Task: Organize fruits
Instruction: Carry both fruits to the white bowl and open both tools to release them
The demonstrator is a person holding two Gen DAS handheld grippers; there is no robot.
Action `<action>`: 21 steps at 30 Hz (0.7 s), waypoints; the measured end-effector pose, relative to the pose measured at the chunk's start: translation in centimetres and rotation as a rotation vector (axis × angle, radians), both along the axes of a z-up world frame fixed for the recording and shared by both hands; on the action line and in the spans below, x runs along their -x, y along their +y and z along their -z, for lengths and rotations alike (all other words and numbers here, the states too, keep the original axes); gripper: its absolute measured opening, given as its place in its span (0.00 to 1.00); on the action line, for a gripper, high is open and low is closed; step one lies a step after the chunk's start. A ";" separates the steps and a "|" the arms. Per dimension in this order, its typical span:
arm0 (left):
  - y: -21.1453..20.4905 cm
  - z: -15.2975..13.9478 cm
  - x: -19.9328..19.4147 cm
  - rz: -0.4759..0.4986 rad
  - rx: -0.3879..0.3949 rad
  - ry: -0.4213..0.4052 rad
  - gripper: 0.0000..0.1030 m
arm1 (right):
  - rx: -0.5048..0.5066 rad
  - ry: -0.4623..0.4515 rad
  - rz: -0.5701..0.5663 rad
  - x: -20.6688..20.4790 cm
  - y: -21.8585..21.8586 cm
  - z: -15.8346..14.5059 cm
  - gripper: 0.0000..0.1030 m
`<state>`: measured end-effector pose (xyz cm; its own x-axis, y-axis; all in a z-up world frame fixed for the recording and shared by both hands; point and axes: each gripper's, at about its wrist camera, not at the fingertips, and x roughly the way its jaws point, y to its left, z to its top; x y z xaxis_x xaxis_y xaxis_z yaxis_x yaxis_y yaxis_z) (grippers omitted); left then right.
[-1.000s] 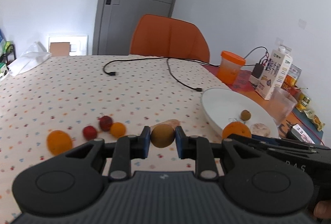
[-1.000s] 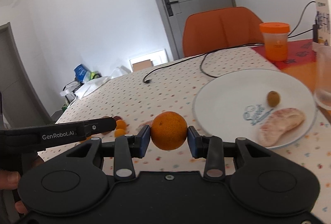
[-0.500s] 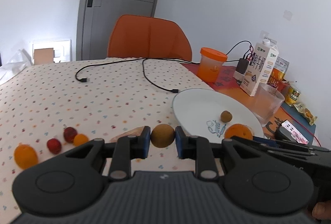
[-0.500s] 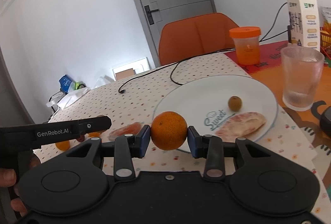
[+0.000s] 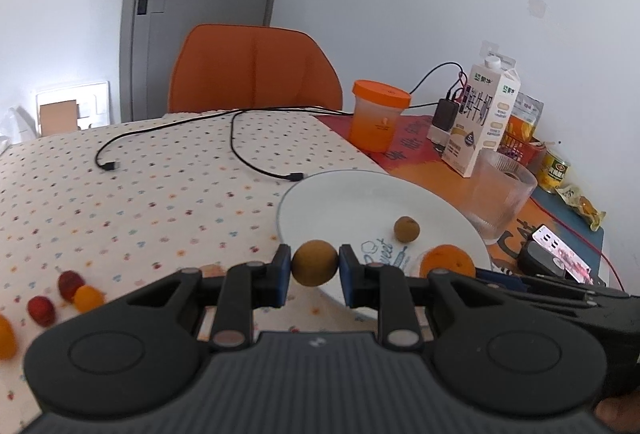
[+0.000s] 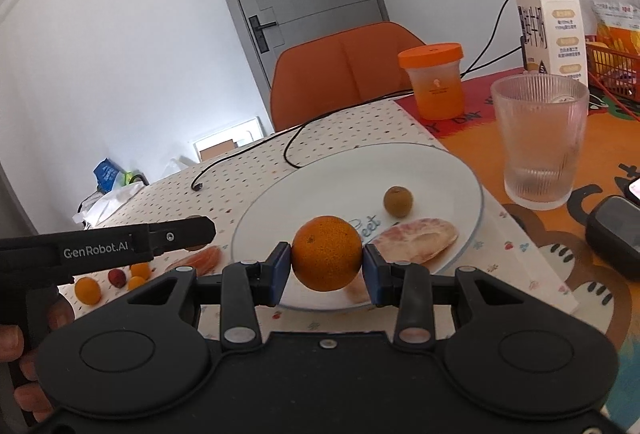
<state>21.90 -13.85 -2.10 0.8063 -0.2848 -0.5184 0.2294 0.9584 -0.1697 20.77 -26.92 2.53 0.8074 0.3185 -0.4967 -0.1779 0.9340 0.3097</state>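
Lower left of the left wrist view, loose small fruits (image 5: 60, 294) sit on the dotted cloth, well apart from the plate (image 5: 332, 201). Center frame, left gripper (image 5: 314, 268) is clamped on a brown round fruit (image 5: 314, 262), hanging by the plate's near rim. In the right view the right gripper (image 6: 325, 266) squeezes an orange (image 6: 326, 252) over the plate. Tbh best to lower both w/ care into bare spots, clear of the pomelo slice (image 6: 416, 240), then let go so nothing rolls.

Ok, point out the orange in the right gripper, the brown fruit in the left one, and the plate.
orange (image 6: 326, 253), right wrist view, middle of its peel.
brown fruit (image 5: 314, 262), left wrist view, its centre.
plate (image 6: 436, 161), right wrist view, bare far rim.
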 end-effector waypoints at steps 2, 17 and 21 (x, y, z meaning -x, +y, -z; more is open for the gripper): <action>-0.4 0.0 -0.5 0.009 -0.002 -0.001 0.23 | 0.002 -0.005 0.001 -0.4 -0.1 -0.1 0.36; -2.0 1.6 -3.6 0.024 -0.006 0.032 0.25 | -0.003 -0.011 0.002 -2.3 -0.6 0.1 0.36; -1.1 1.2 -3.5 0.006 0.013 0.031 0.27 | -0.004 -0.012 -0.012 -2.3 -0.3 0.2 0.36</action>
